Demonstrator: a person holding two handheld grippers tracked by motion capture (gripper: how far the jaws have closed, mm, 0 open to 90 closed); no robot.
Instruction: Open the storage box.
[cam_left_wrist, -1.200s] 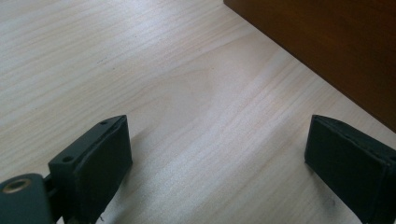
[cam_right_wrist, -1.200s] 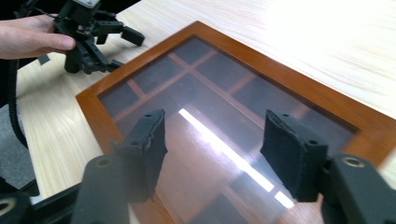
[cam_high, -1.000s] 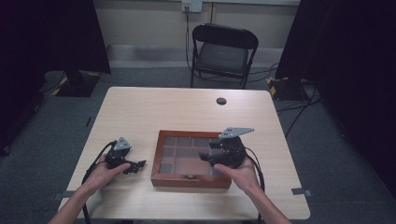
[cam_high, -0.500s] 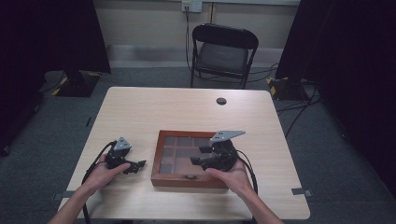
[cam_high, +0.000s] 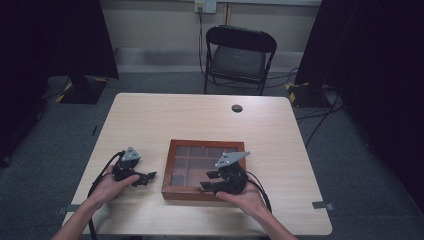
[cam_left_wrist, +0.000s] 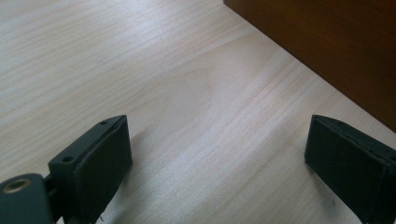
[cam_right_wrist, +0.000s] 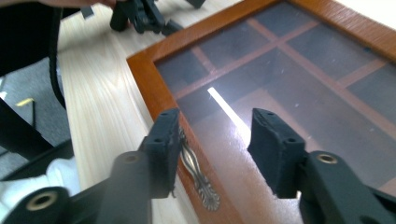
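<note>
A shallow brown wooden box (cam_high: 206, 143) with a glass lid lies at the table's near middle; dark compartments show through the glass (cam_right_wrist: 299, 74). My right gripper (cam_high: 208, 180) hovers open over the box's near edge. In the right gripper view its jaws (cam_right_wrist: 217, 135) straddle the front frame, and an ornate metal fitting (cam_right_wrist: 198, 171) on that frame lies beside the left-hand jaw. My left gripper (cam_high: 146, 179) rests low on the table left of the box, open and empty (cam_left_wrist: 219, 154), pointing at the box's side wall (cam_left_wrist: 327, 46).
The light wooden table (cam_high: 165, 120) carries a small dark round disc (cam_high: 237, 108) near its far edge. A black folding chair (cam_high: 239, 55) stands behind the table. Cables trail from both grippers toward the near edge.
My right gripper has moved left and toward the box's near edge, down over the front frame. The left gripper has stayed in place.
</note>
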